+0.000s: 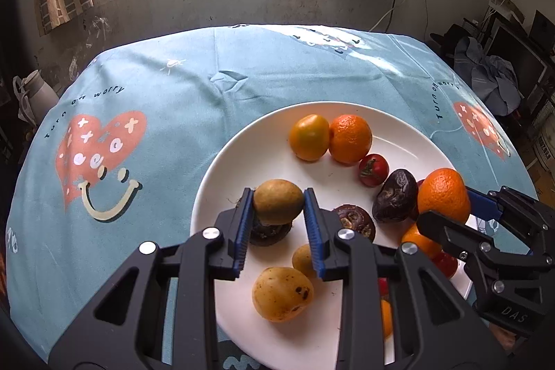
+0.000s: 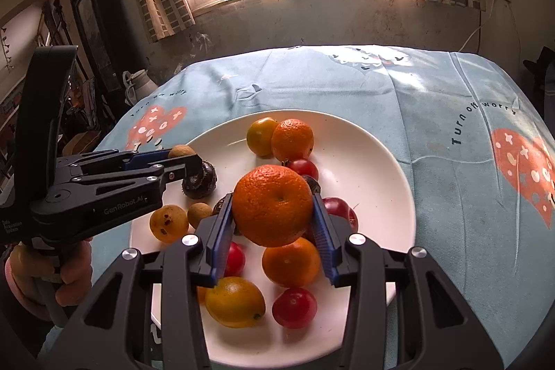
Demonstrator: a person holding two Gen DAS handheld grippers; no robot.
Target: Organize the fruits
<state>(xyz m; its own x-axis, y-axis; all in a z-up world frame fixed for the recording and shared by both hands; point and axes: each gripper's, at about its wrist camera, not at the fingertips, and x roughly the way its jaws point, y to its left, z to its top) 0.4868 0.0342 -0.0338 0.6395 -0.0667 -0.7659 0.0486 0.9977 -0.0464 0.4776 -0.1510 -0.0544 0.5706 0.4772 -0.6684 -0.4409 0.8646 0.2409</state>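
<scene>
A white plate (image 1: 263,141) (image 2: 364,148) holds many fruits. My left gripper (image 1: 277,200) is shut on a small brown longan (image 1: 277,200) and holds it above a dark mangosteen (image 1: 267,233); the longan also shows in the right wrist view (image 2: 181,151). My right gripper (image 2: 273,205) is shut on a large orange (image 2: 272,205) and holds it above the plate; the orange also shows in the left wrist view (image 1: 443,195). At the plate's far side lie a yellow fruit (image 1: 308,137) and another orange (image 1: 350,138).
The plate lies on a blue tablecloth (image 1: 173,85) with heart prints. Other fruits on it include red cherry tomatoes (image 2: 294,307), a lemon (image 2: 235,301), a yellow loquat (image 1: 282,293) and a small orange (image 2: 290,262). A white kettle (image 1: 34,92) stands off the table's left edge.
</scene>
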